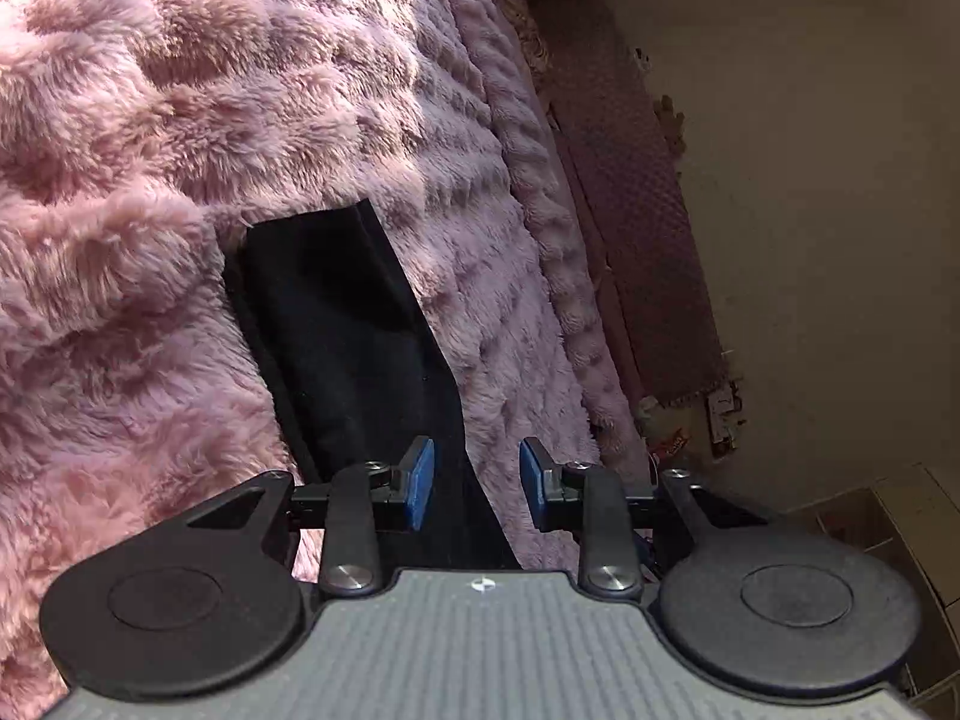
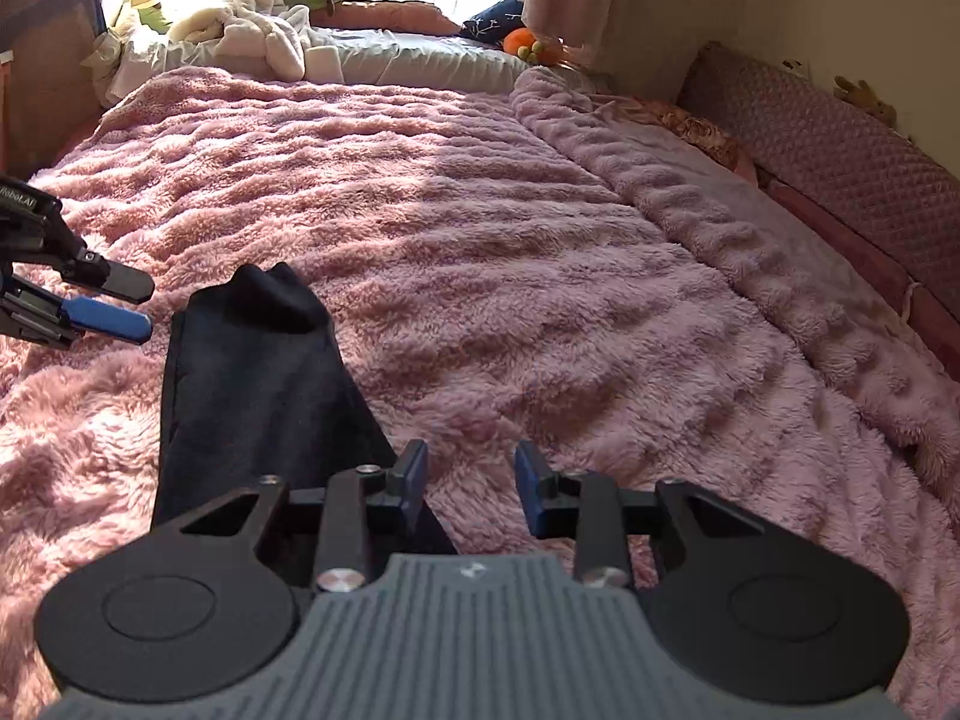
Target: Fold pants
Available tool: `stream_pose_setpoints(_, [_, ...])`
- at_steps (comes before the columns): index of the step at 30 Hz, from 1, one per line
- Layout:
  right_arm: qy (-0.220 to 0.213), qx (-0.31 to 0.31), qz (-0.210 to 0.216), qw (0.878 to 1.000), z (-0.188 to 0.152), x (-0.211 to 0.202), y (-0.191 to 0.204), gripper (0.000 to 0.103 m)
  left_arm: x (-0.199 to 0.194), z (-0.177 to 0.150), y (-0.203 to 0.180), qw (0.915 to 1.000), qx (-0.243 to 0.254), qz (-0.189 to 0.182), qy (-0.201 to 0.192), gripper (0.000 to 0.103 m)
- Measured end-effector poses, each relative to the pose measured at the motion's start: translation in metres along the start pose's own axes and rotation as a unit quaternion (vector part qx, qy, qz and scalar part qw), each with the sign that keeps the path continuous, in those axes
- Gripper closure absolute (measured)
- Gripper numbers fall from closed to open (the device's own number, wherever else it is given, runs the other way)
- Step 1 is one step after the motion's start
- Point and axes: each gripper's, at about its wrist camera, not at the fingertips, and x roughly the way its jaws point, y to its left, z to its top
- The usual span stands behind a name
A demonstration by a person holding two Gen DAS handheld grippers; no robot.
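Black pants (image 2: 264,396) folded long on pink blanket (image 2: 540,252); left gripper (image 1: 477,483), right gripper (image 2: 471,483) both parted, empty. Best regrip bunched far end, flatten before next fold.

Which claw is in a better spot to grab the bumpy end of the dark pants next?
Probably the left claw. Its open tips sit right beside the bunched far end of the pants on the pink blanket. The right claw, also open and empty, is over the near end.
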Motion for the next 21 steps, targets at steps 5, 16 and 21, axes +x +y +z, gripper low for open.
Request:
stream_pose_setpoints(5, [0.059,-0.01,0.018,0.998,-0.051,0.007,0.001,0.071,0.053,-0.02,0.003,0.9952,0.027,-0.074,0.058,0.064])
stream_pose_setpoints(16, [0.069,0.035,0.116,0.99,-0.056,0.03,-0.018,0.073,0.085,-0.01,0.021,0.996,0.074,0.012,0.05,0.071])
stream_pose_setpoints(21, [0.074,0.021,0.107,0.991,-0.058,0.036,-0.018,0.103,0.082,-0.006,0.024,0.9949,0.069,0.031,0.067,0.073])
